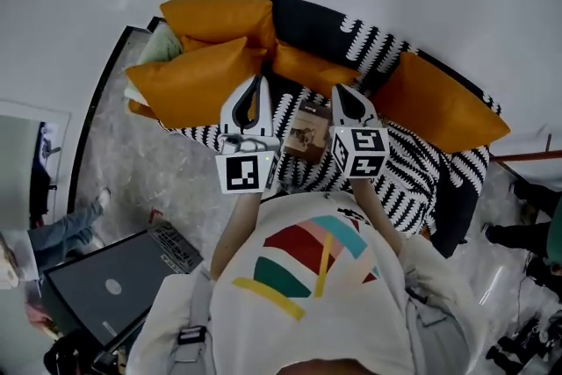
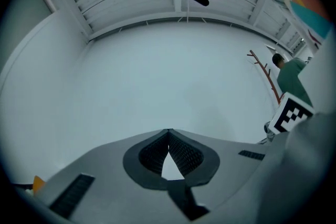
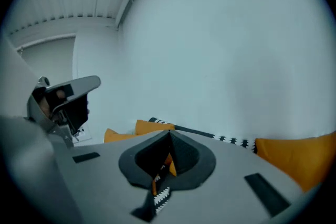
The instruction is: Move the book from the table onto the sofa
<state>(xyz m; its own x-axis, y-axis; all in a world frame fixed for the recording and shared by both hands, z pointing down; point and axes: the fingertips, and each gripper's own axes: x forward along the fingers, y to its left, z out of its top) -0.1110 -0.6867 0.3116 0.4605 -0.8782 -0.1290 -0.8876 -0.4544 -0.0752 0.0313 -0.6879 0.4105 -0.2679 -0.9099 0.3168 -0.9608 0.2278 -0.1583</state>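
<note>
The book (image 1: 307, 133) lay flat on the seat of the sofa (image 1: 413, 189), in the gap between the two claws in the head view, with orange cushions (image 1: 198, 79) to its far left and right. By that, the move looked done.

The left gripper (image 1: 256, 82) was clenched, its tips meeting on nothing, with only bare wall beyond them in its own view. The right gripper (image 1: 345, 90) was clenched too and empty; through the slit under its tips showed only striped sofa cover and a bit of orange.

The book looked thin and light, probably a soft cover that would bend if pinched by one corner. The spine or the middle of a long edge seemed the best place to hold it. The soft seat would give under it, so a jaw would need to slide beneath an edge.

Its brownish cover carried a picture, but any title was too small to read. The cubes on the grippers bore black-and-white square markers. A laptop (image 1: 105, 285) at the near left had a round mark on its lid, not legible.
</note>
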